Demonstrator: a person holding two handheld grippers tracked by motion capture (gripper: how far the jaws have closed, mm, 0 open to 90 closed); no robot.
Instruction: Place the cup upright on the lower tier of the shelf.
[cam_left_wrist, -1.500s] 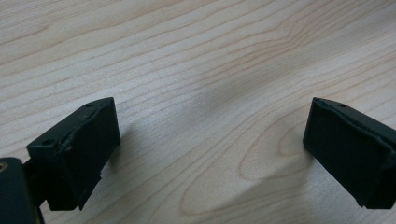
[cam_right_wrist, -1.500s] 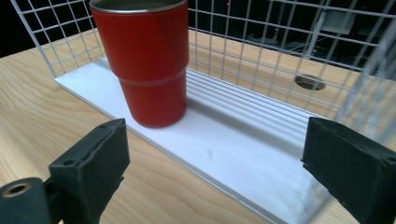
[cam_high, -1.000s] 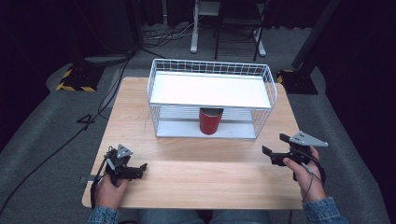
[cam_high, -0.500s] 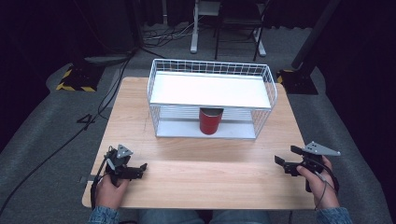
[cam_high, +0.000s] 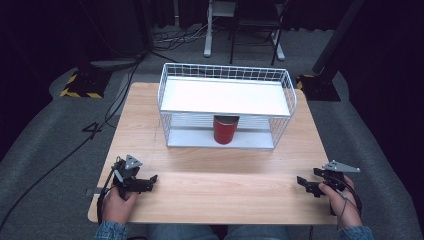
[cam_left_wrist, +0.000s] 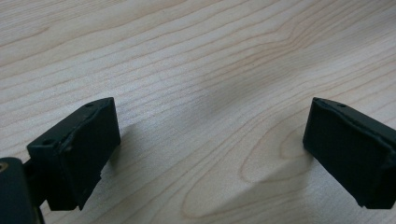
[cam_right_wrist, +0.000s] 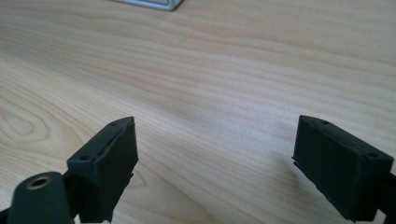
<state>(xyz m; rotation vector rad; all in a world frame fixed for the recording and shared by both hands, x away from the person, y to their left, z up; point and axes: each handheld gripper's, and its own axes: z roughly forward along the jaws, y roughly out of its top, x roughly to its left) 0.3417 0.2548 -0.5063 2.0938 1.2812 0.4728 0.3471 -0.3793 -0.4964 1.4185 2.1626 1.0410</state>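
Resting both grippers on the counter (cam_high: 220, 175), jaws spread, empty.
Next, I judge, reaching for the red can (cam_high: 225, 129) in the wire rack (cam_high: 287, 90).

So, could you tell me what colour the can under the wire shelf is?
The can is red, clearest in the high view.

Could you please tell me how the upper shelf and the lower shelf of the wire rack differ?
The upper shelf has nothing on it; the lower shelf carries an upright red can. The upper shelf shows whole; the lower shelf is partly hidden beneath it. Both are pale flat boards in one wire rack.
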